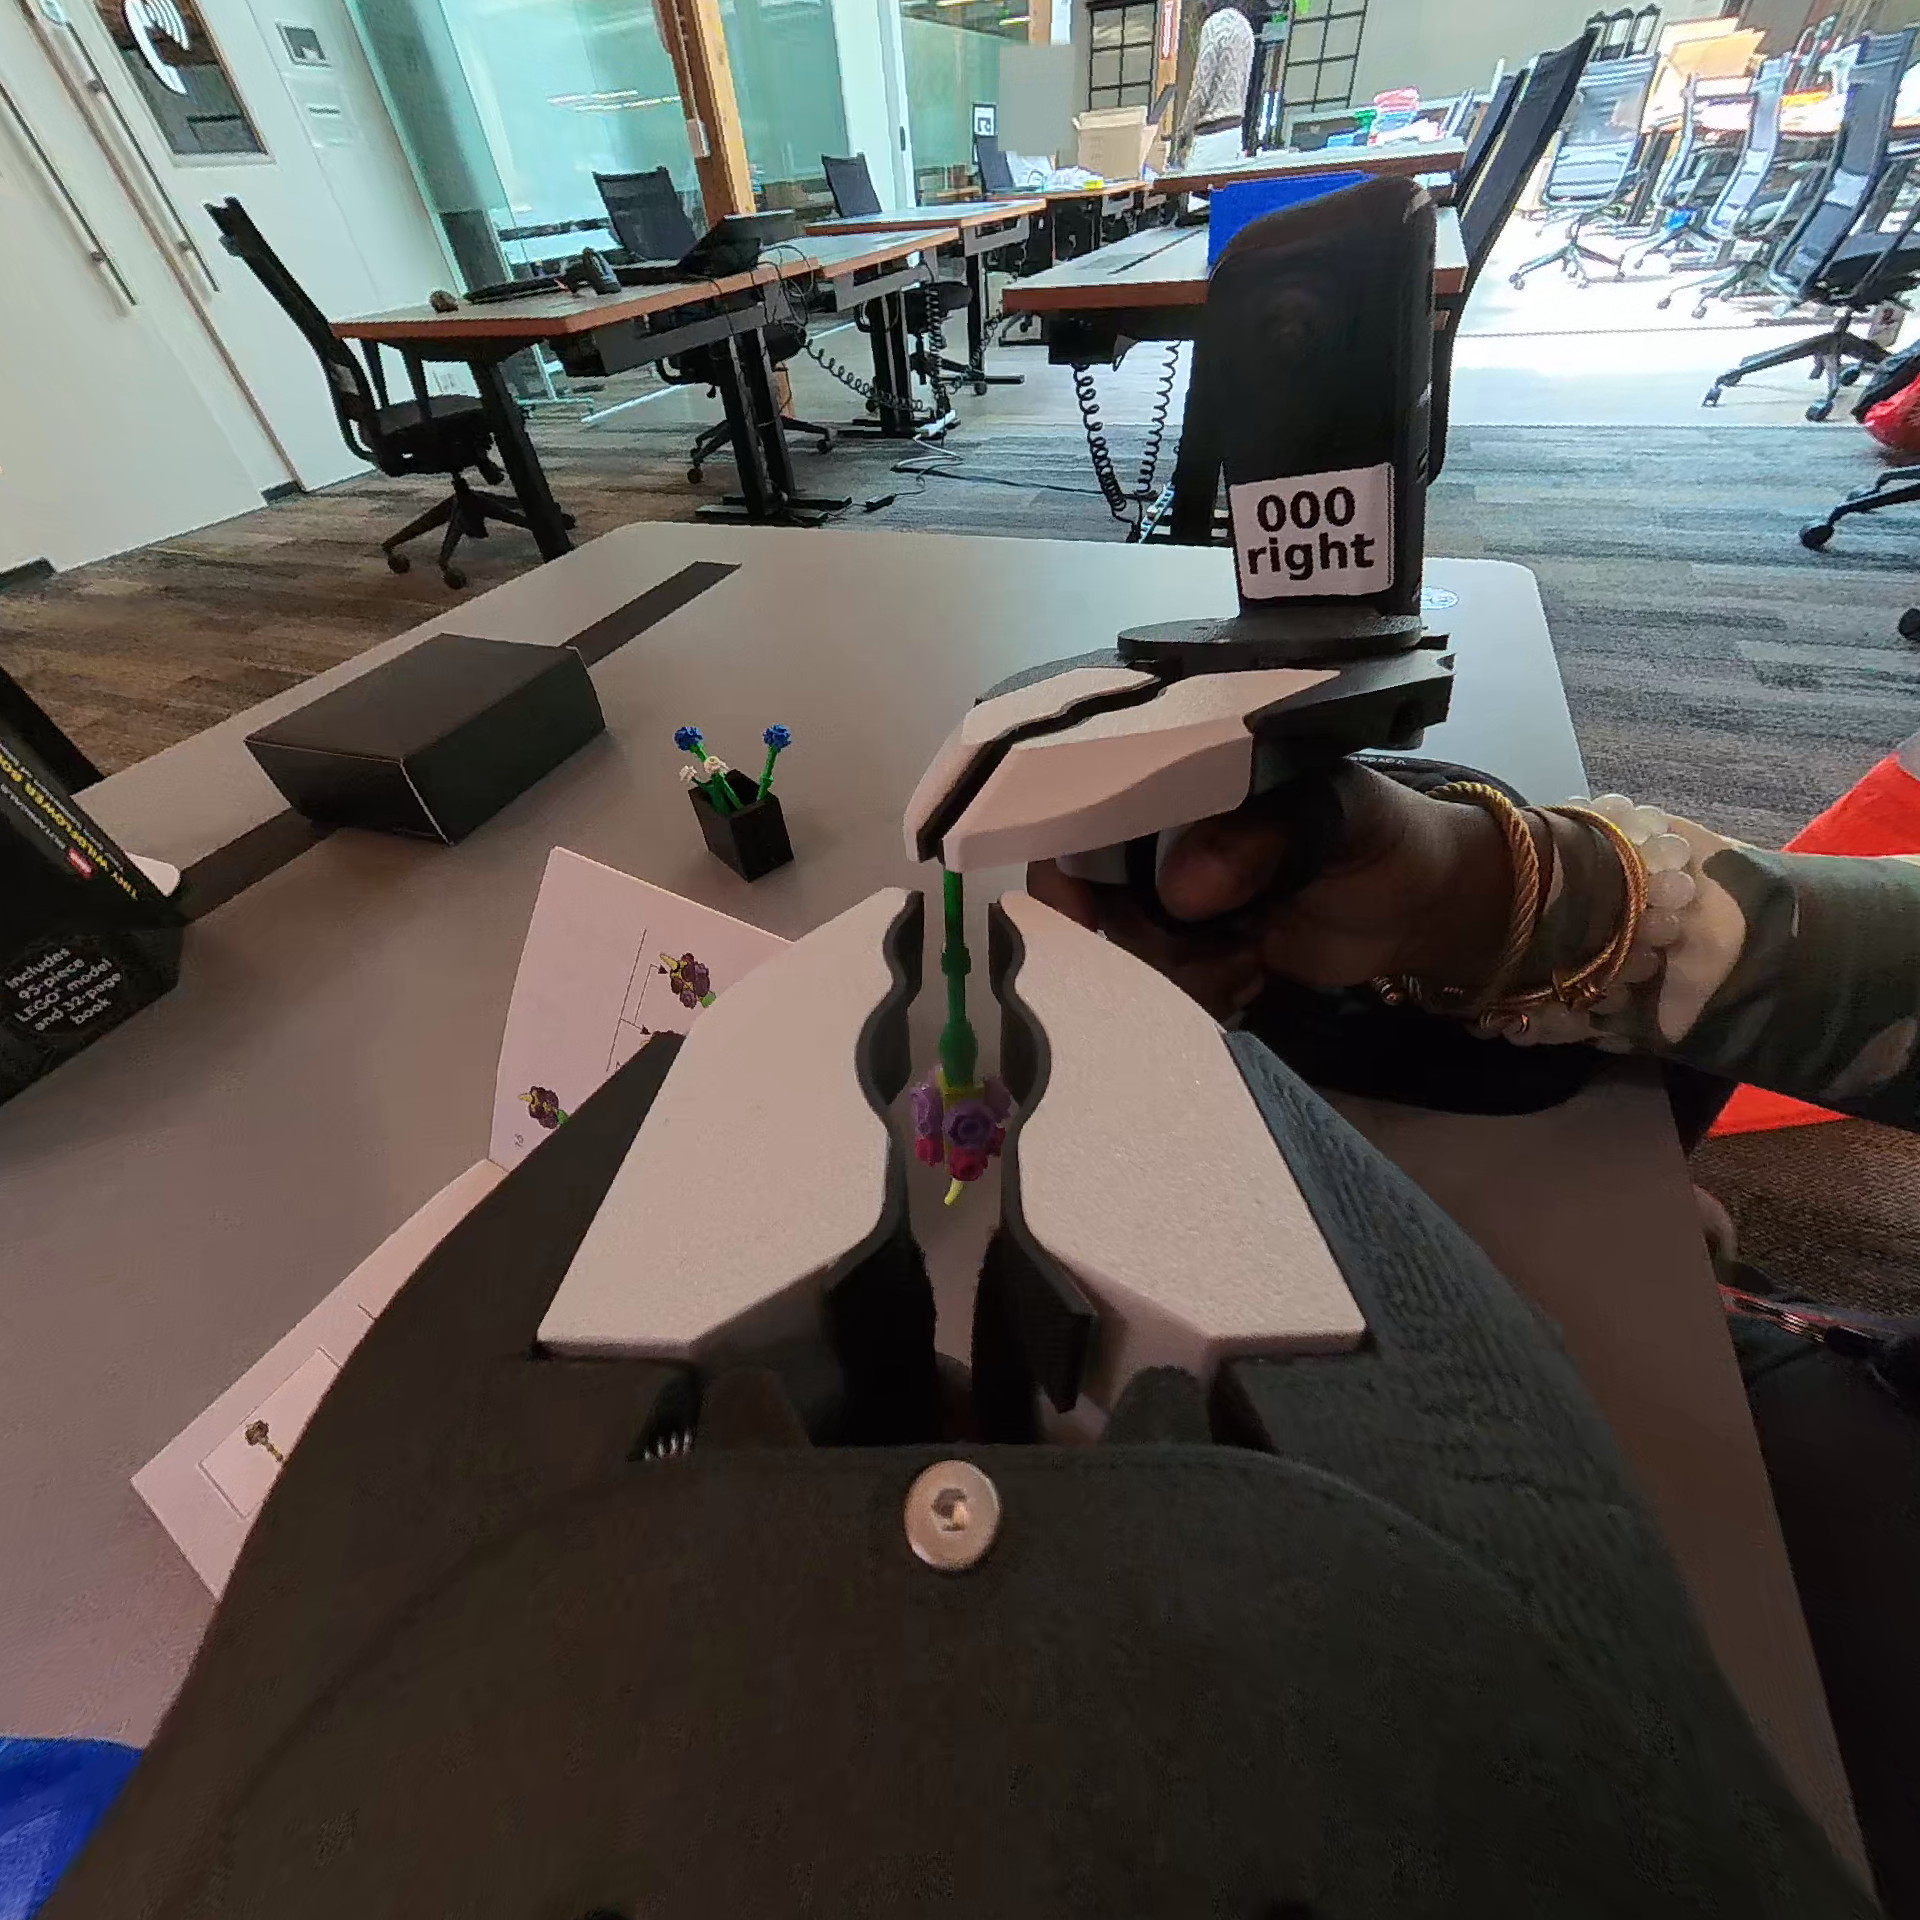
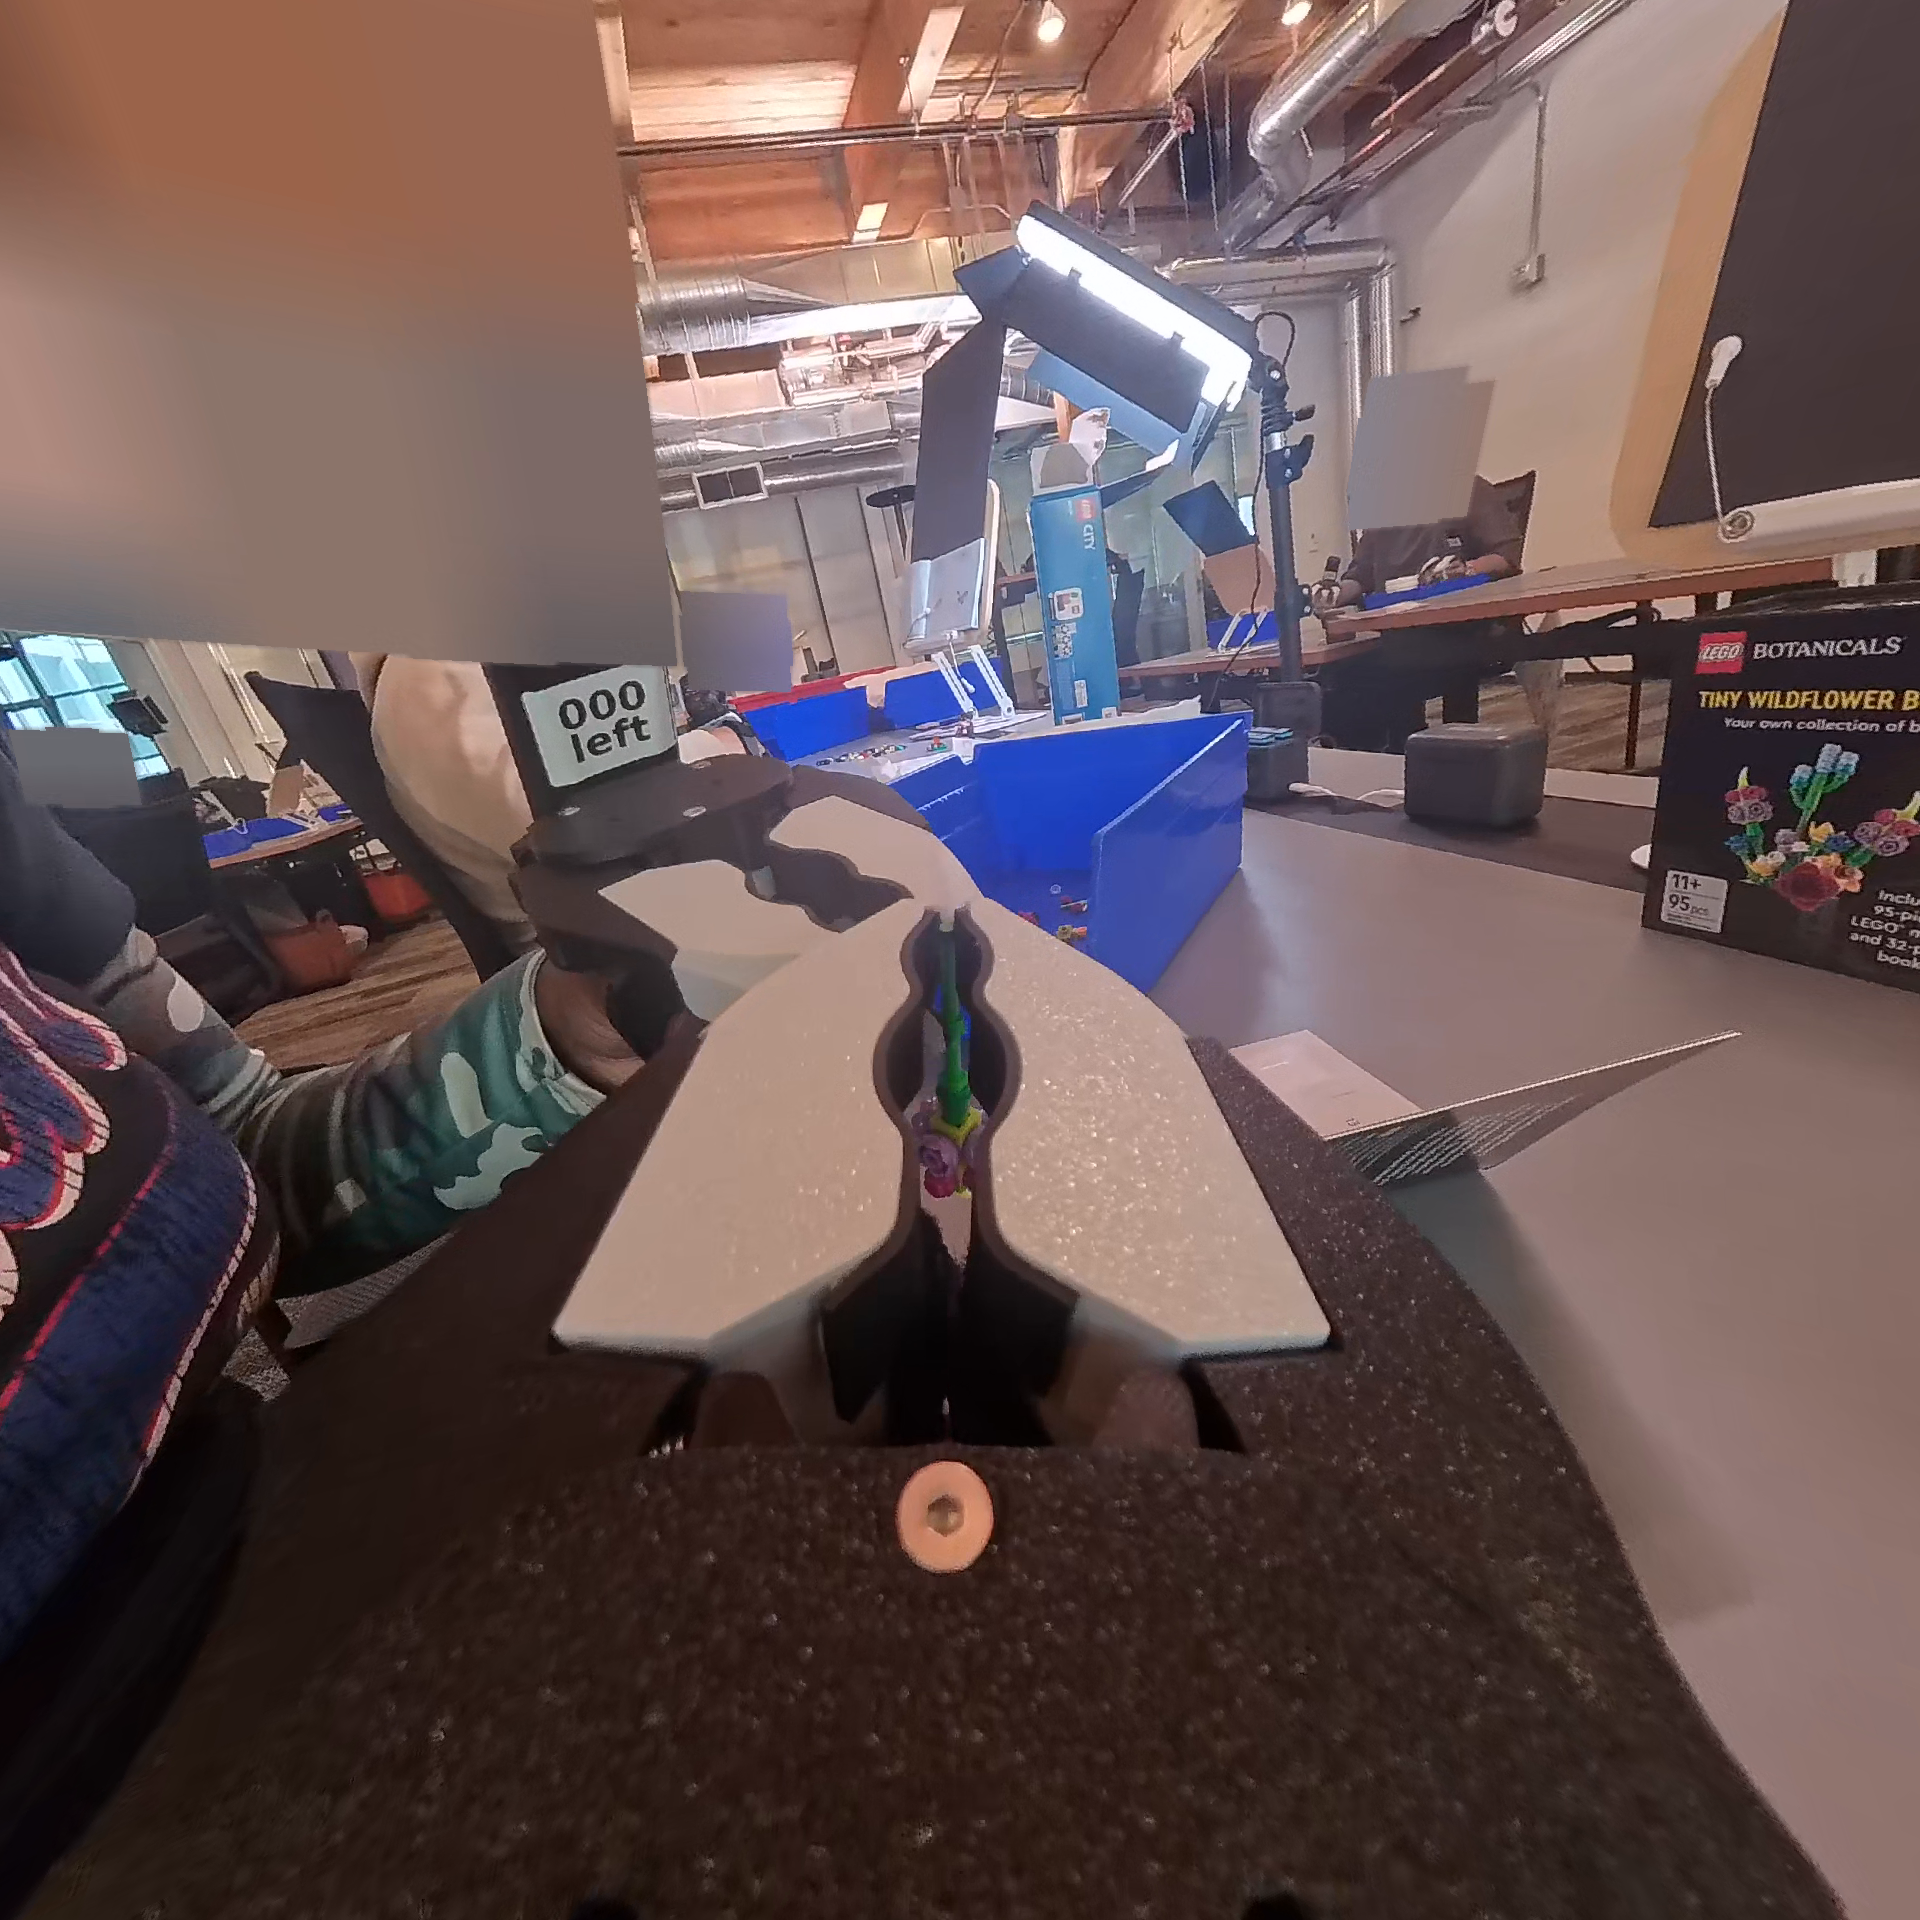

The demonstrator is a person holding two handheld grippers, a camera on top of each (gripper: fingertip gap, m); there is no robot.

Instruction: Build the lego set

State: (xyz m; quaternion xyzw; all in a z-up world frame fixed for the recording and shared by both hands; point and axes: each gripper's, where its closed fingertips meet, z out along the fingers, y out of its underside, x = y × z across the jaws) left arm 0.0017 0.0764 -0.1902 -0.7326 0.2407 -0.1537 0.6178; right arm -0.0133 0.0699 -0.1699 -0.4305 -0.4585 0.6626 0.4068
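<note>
left wrist view: looks forward along its tongs (image 1: 958,914), over the worktop (image 1: 1039,623), close | right wrist view: along its own tongs (image 2: 951,920), low, facing leftward | shared: green flower stem (image 1: 954,997), each other's tongs

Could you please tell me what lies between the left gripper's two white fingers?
A green flower stem with a purple bloom, seen in the left wrist view.

The black cardboard set box (image 2: 1797,821) is cut off at three o'clock; the white instruction booklet (image 1: 613,997) lies half hidden behind the left gripper's pale fingers (image 1: 748,1143); small loose bricks (image 2: 1060,928) in the blue plastic tray (image 2: 1164,862) are too tiny to identify.
</note>
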